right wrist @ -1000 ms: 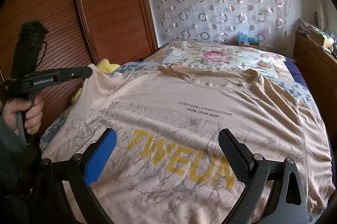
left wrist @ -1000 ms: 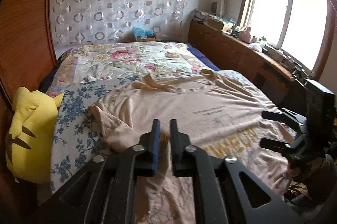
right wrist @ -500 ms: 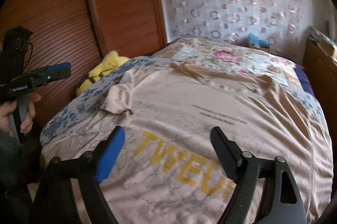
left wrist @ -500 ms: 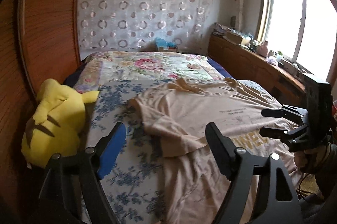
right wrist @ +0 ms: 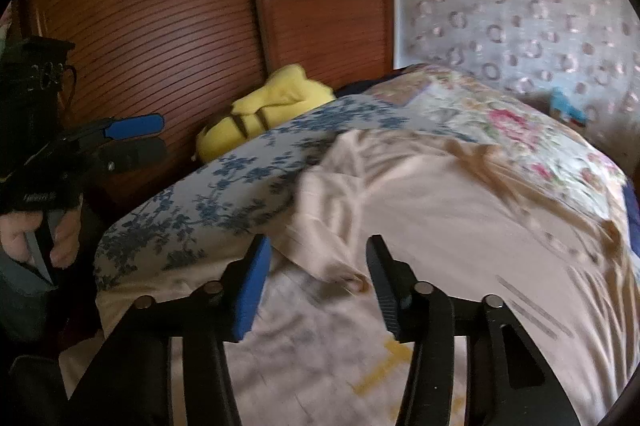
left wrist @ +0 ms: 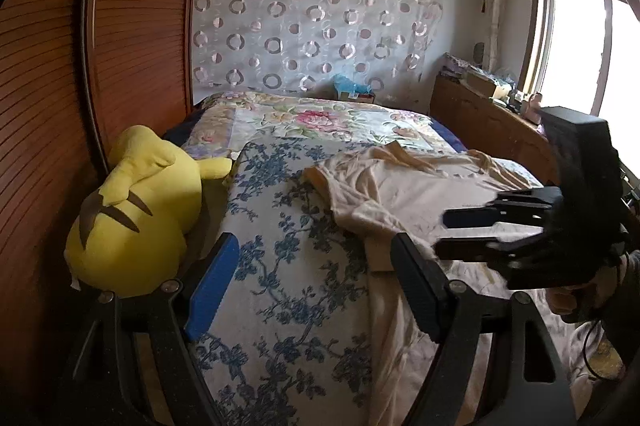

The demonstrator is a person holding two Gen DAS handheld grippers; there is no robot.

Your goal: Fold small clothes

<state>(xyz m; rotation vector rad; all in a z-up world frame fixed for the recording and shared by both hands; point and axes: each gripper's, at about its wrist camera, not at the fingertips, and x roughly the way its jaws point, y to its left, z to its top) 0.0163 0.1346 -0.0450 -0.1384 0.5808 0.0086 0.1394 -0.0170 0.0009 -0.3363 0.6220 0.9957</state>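
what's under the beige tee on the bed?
The beige T-shirt lies on a blue-floral sheet, visible along its left edge, with a pink-flowered quilt past the collar. Whatever is beneath the shirt's body is covered.

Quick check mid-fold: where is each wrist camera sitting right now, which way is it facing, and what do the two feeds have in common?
Left wrist: rides the left gripper, facing up the bed; right gripper and hand at right.
Right wrist: rides the right gripper, its jaws just closing around the folded sleeve; left gripper and hand at left.
Shared: beige T-shirt, yellow plush toy, blue floral sheet.
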